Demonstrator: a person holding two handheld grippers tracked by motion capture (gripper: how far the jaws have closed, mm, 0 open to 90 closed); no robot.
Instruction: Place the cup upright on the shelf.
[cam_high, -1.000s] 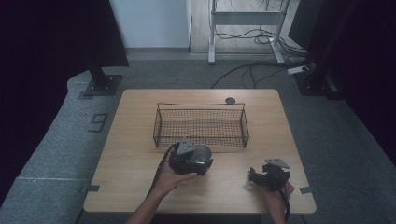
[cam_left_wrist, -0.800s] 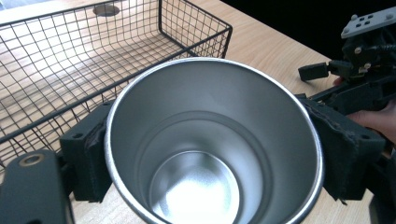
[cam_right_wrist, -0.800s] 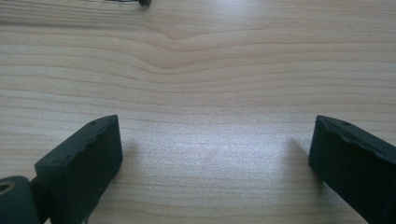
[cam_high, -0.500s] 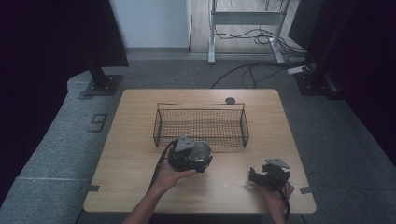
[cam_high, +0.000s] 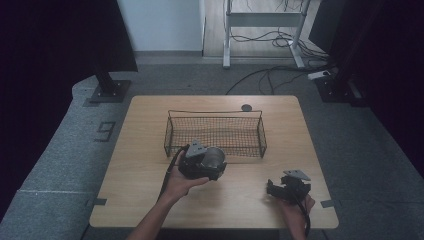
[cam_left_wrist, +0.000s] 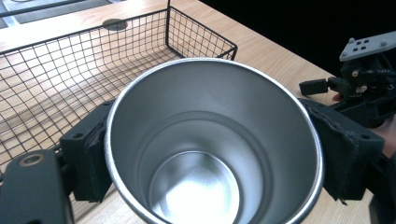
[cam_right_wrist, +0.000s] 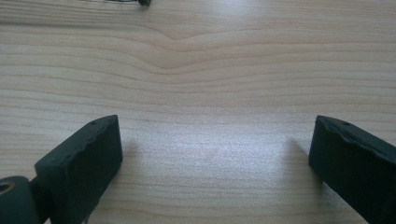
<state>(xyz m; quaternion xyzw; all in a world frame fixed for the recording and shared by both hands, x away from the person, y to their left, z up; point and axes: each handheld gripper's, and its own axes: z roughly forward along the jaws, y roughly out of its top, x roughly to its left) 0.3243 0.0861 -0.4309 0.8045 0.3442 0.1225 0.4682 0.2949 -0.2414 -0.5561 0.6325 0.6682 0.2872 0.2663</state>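
My left gripper (cam_high: 212, 165) is shut on a shiny steel cup (cam_high: 214, 157), held just in front of the black wire basket (cam_high: 215, 134). In the left gripper view the cup (cam_left_wrist: 212, 144) opens toward the camera, empty inside, with both black jaws pressed on its sides and the basket (cam_left_wrist: 84, 70) behind it. My right gripper (cam_high: 272, 189) rests low over the table's front right, jaws wide apart. In the right gripper view the right gripper (cam_right_wrist: 215, 163) is open over bare wood, nothing between its fingers.
The wooden table (cam_high: 150, 200) has a small dark round disc (cam_high: 246, 107) near its far edge behind the basket. The basket holds nothing. Dark stands, cables and a metal frame stand on the grey floor beyond the table.
The left gripper with the cup has shifted slightly toward the basket. The right gripper has barely moved.
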